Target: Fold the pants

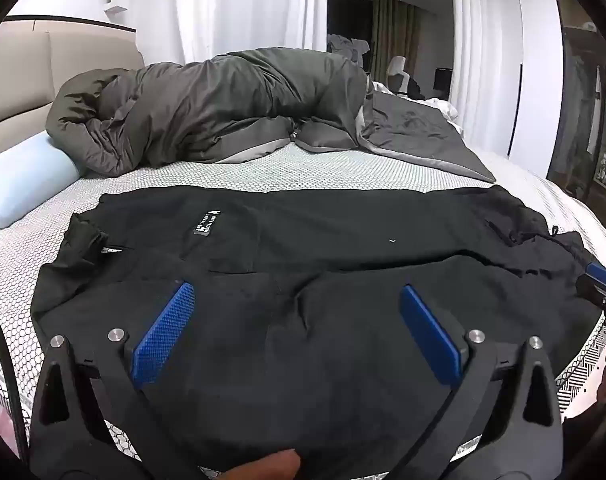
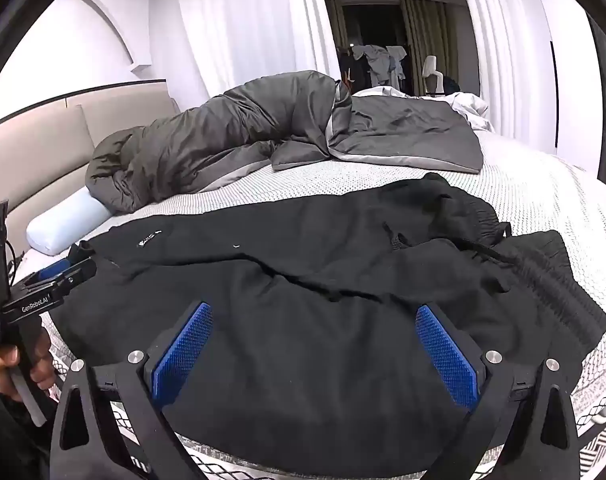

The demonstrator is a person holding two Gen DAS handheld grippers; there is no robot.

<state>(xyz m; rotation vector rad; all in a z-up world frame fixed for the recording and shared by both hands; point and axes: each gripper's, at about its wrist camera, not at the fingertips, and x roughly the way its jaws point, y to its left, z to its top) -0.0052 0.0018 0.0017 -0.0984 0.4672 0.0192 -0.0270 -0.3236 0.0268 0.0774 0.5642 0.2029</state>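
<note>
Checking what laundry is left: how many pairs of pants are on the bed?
1: the black pants lie spread across the near side of the bed. Another could be hidden under the grey duvet.

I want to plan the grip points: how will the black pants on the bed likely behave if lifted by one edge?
The black pants look floppy: wrinkled and bunched at the waistband, so they would probably drape and sag. The drawstring would likely dangle. The fabric looks matte, so probably not slippery.
</note>
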